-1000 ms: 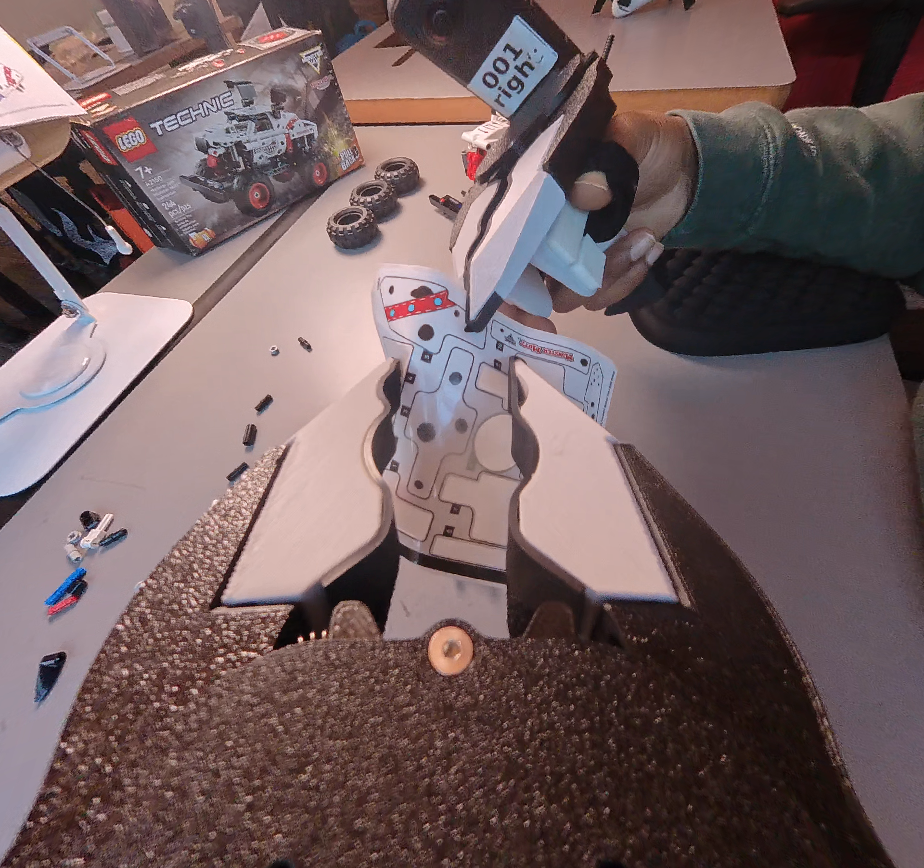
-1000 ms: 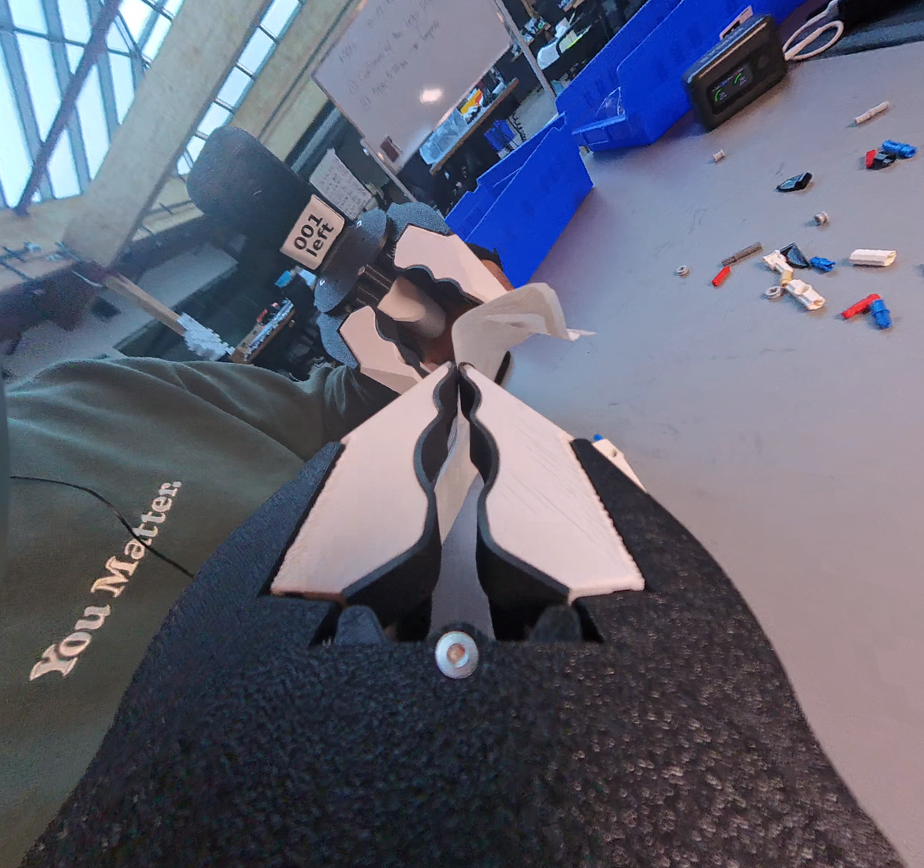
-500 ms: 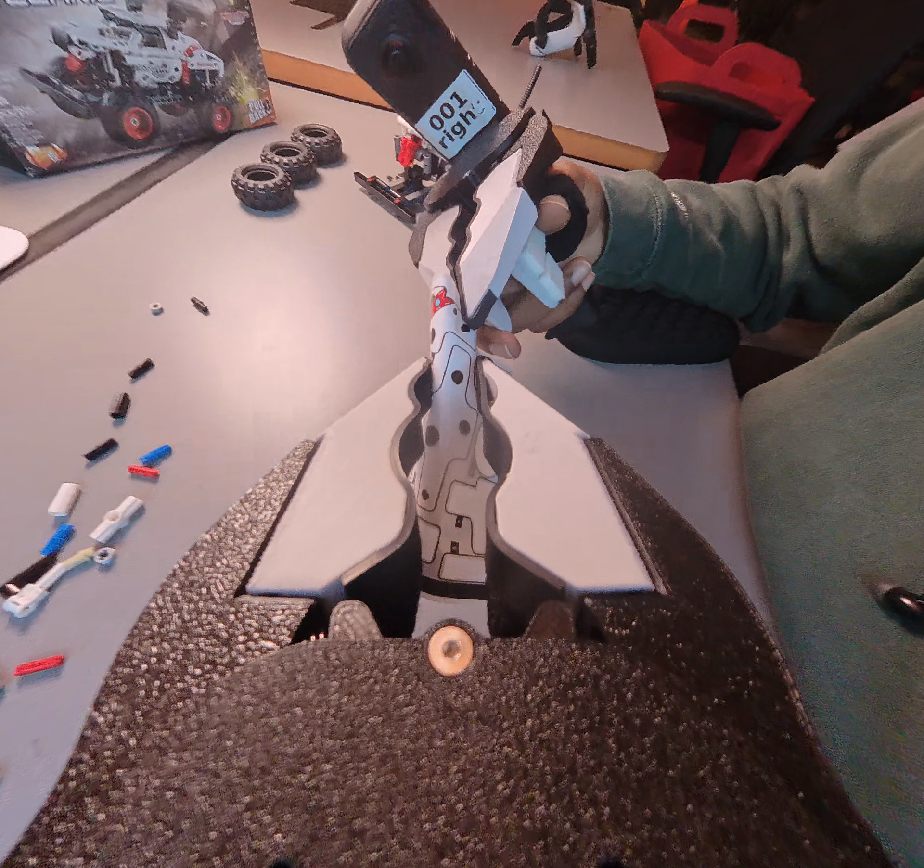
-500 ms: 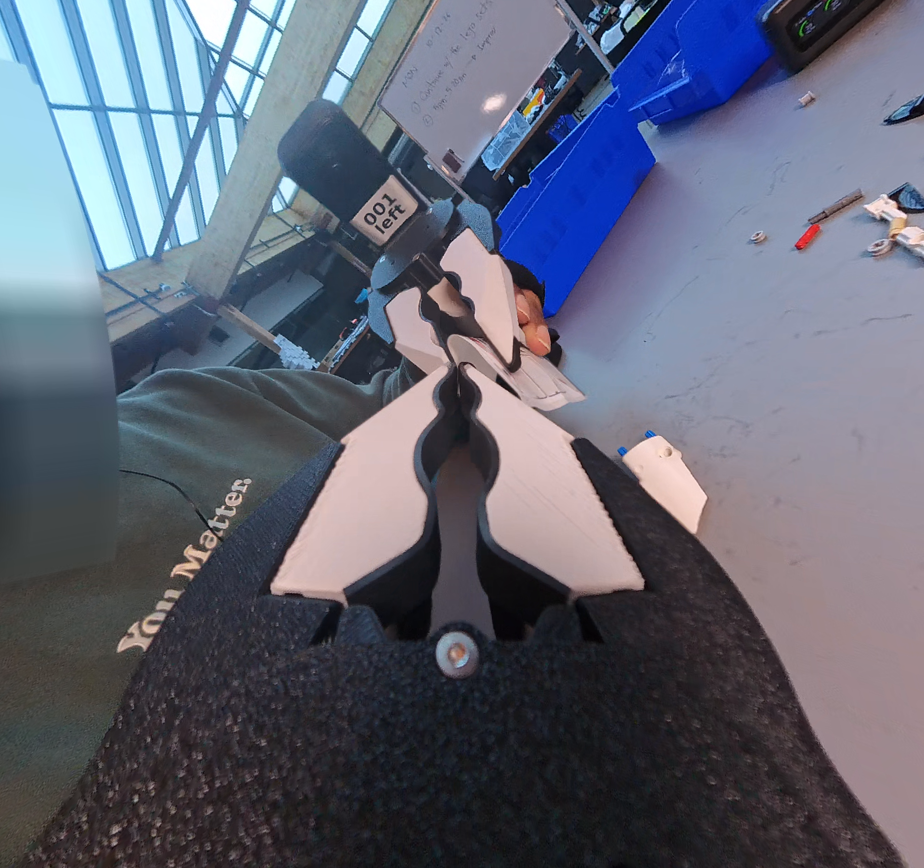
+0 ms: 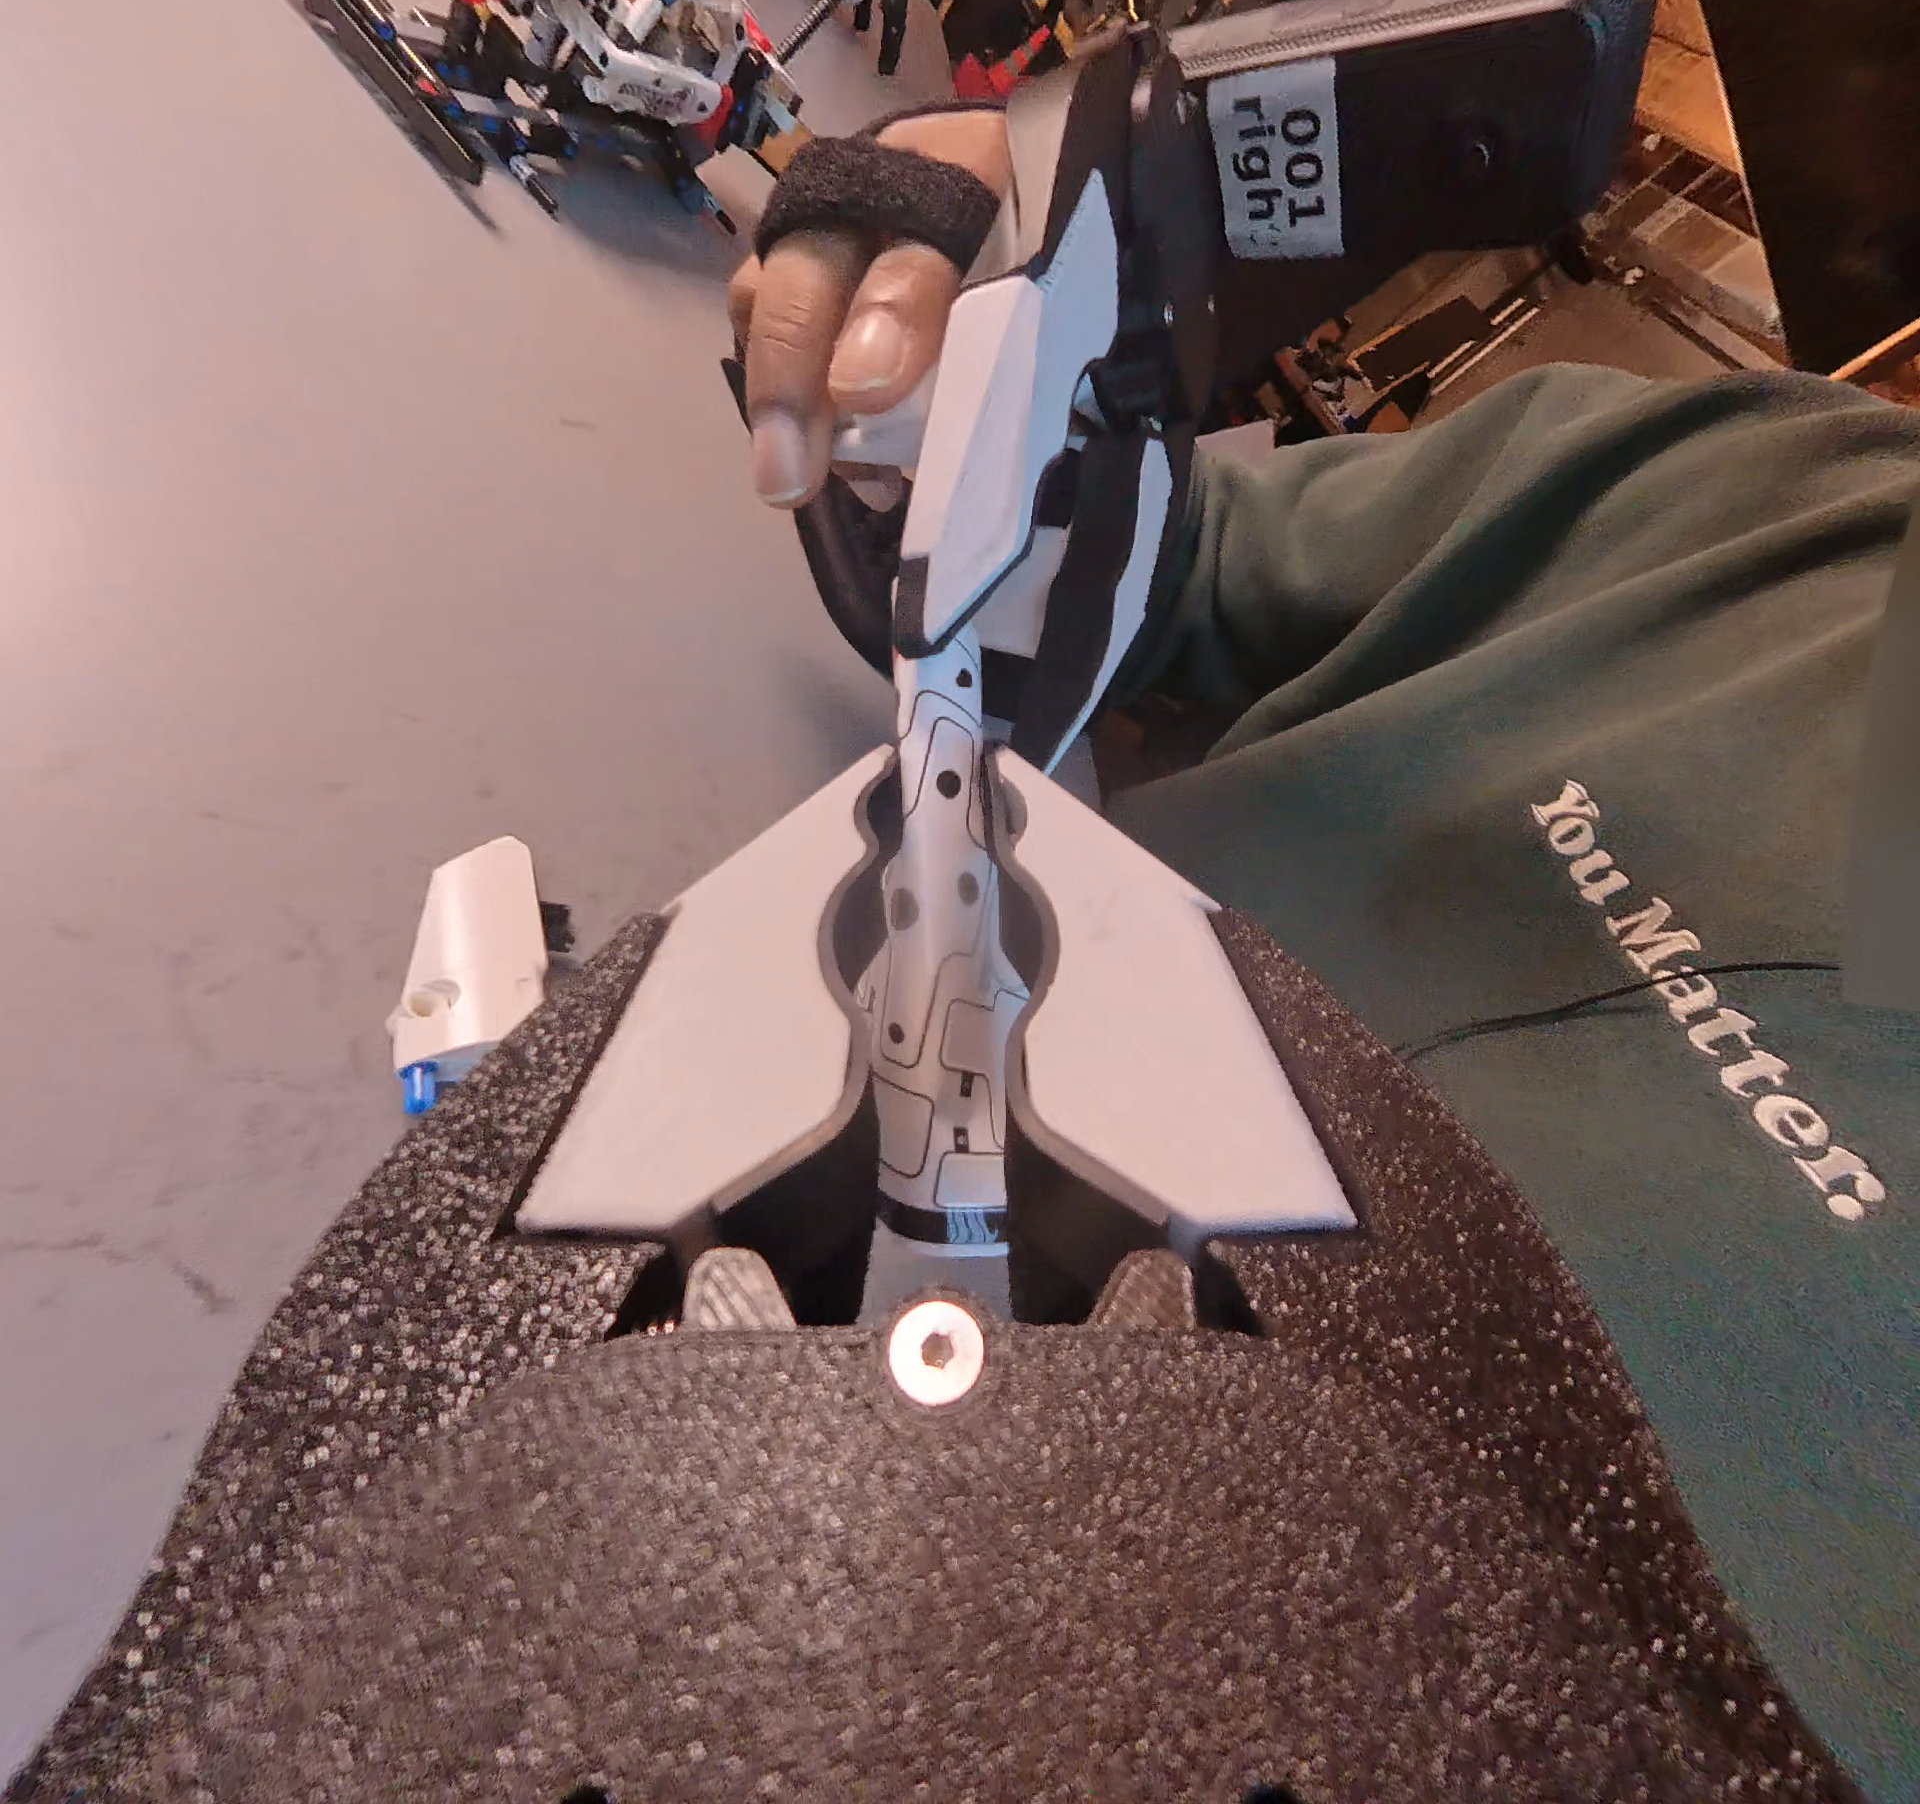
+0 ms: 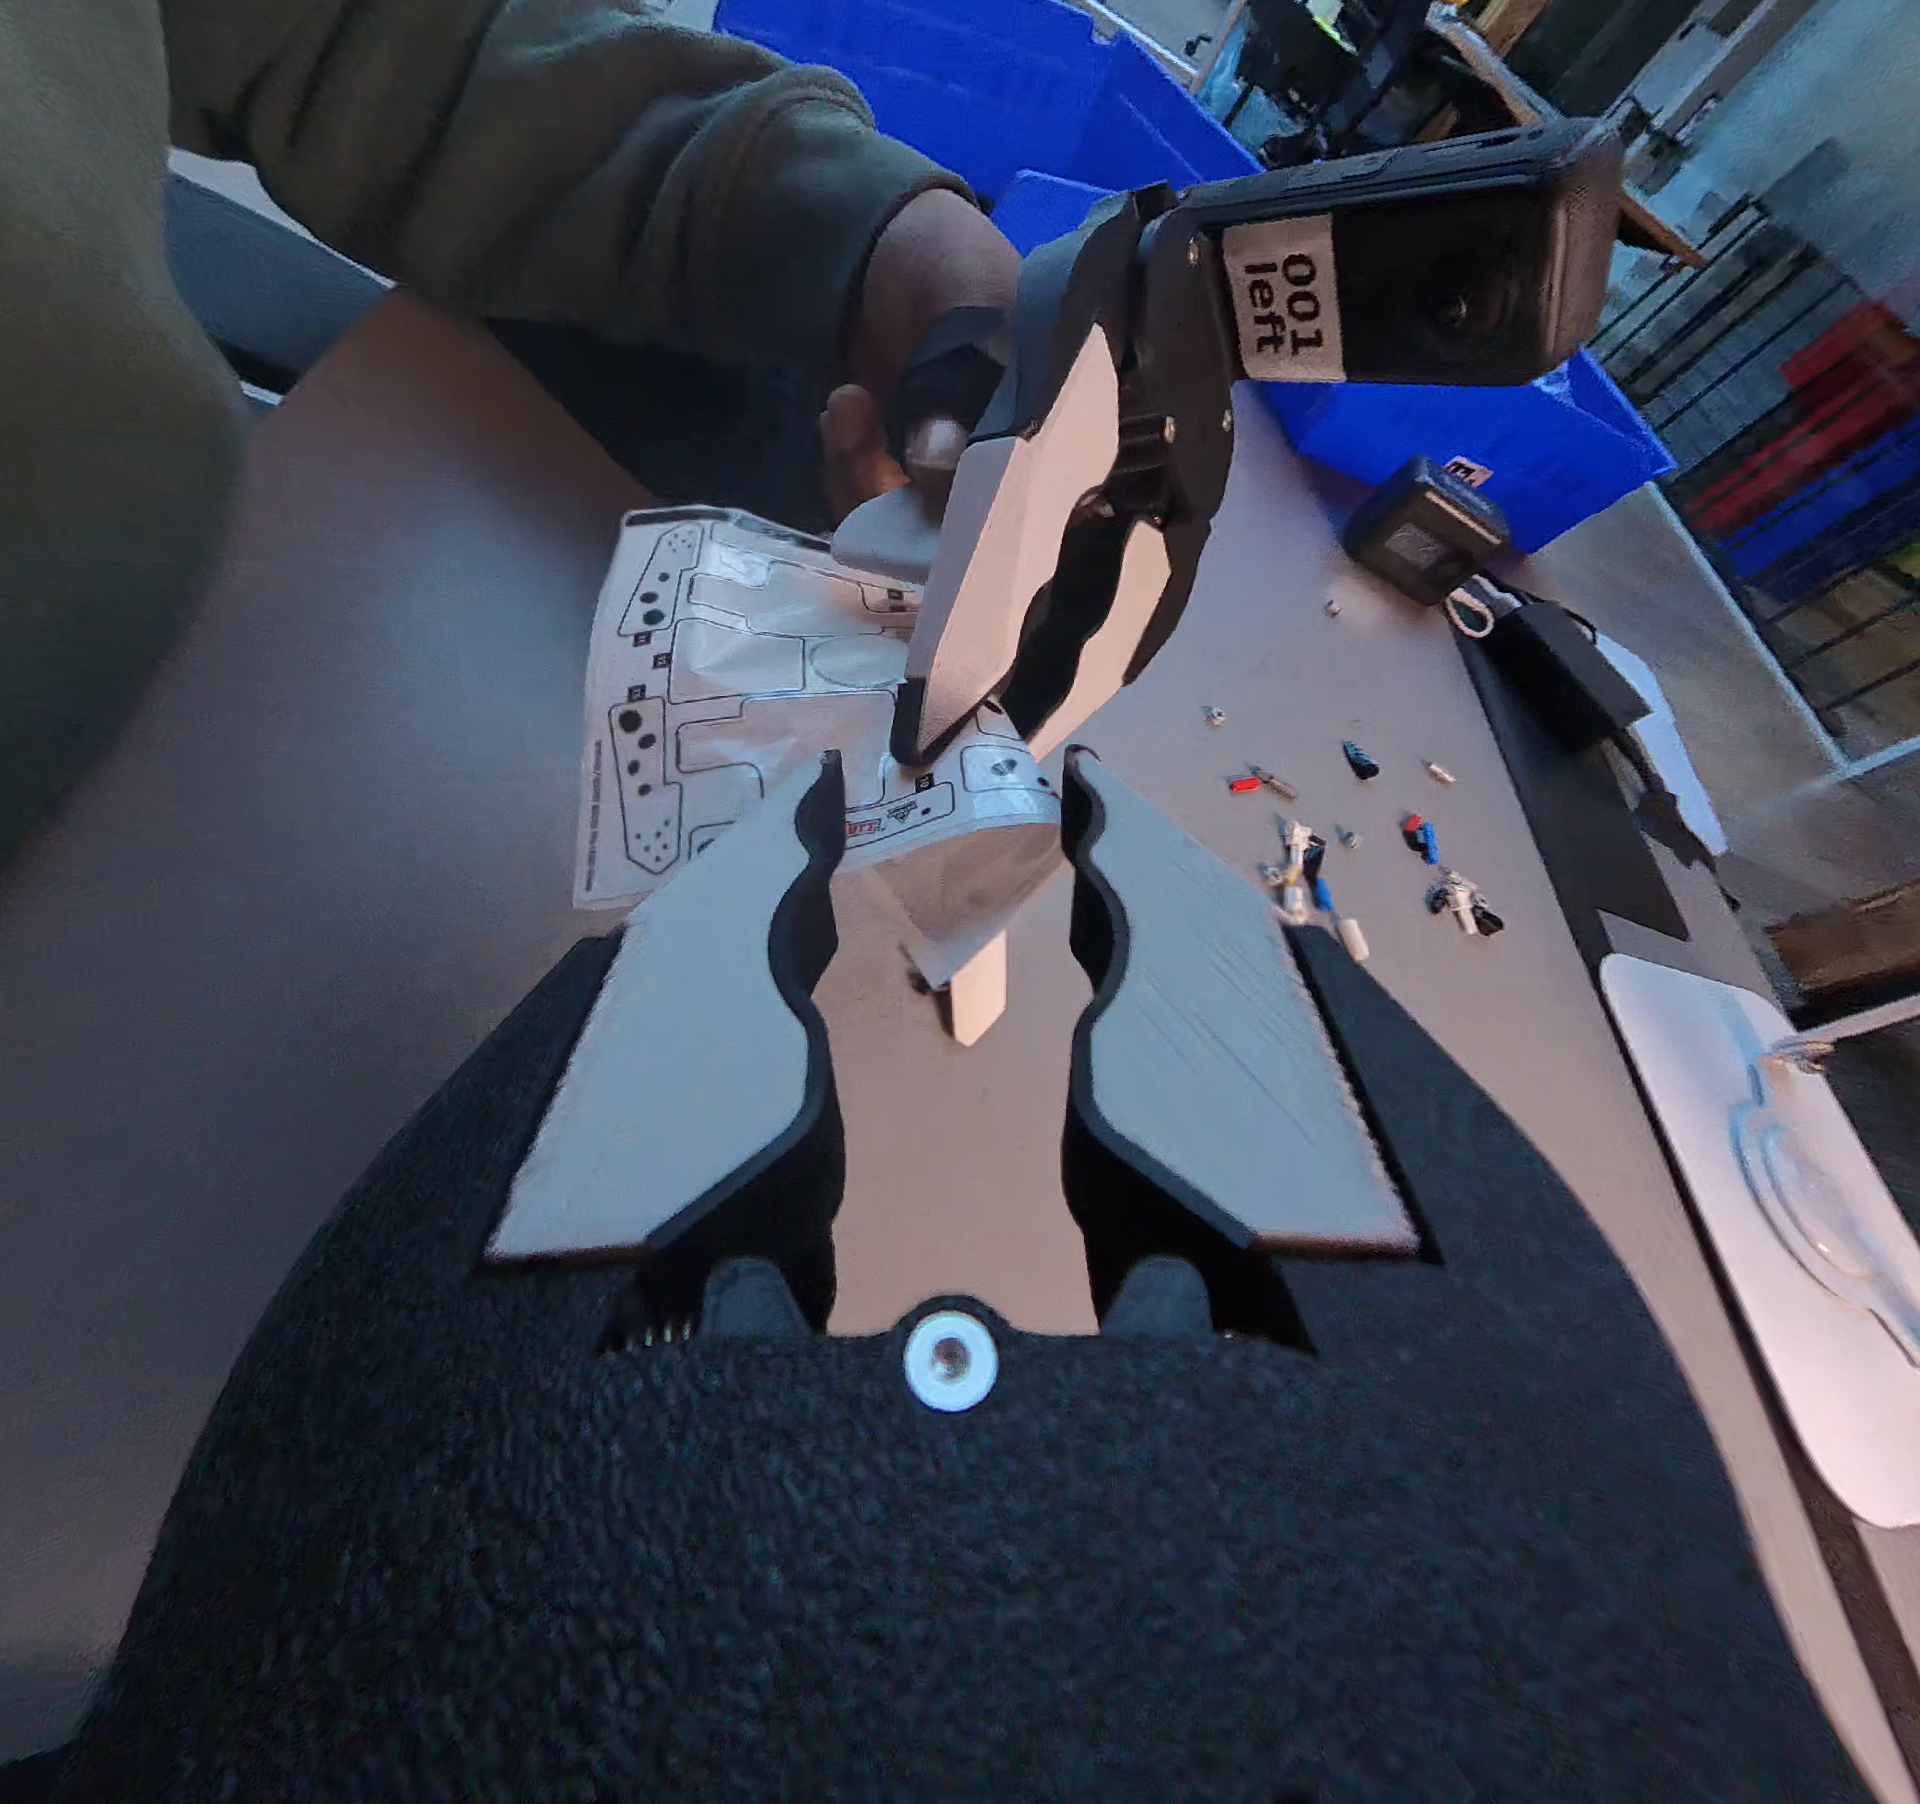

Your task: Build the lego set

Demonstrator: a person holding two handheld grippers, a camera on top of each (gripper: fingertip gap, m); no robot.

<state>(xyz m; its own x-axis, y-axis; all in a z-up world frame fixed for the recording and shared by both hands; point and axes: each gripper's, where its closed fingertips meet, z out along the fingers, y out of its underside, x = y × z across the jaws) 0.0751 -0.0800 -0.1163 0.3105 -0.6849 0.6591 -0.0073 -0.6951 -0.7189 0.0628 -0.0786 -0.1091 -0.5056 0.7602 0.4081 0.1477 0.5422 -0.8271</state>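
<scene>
Left wrist view: the left gripper (image 5: 940,767) pinches the white printed sticker sheet (image 5: 940,933) edge-on, probably to steady it for peeling. Beside the sheet lies a white plastic lego panel (image 5: 473,954); far beyond it stands the half-built red-and-white lego truck (image 5: 582,29). The right gripper (image 6: 951,788) has let go since half a second ago; its jaws now gape empty just short of the sheet.

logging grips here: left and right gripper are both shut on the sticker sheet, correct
No. Only the left gripper is shut on the sticker sheet; the right wrist view shows the right gripper with its jaws apart, clamping nothing.
</scene>
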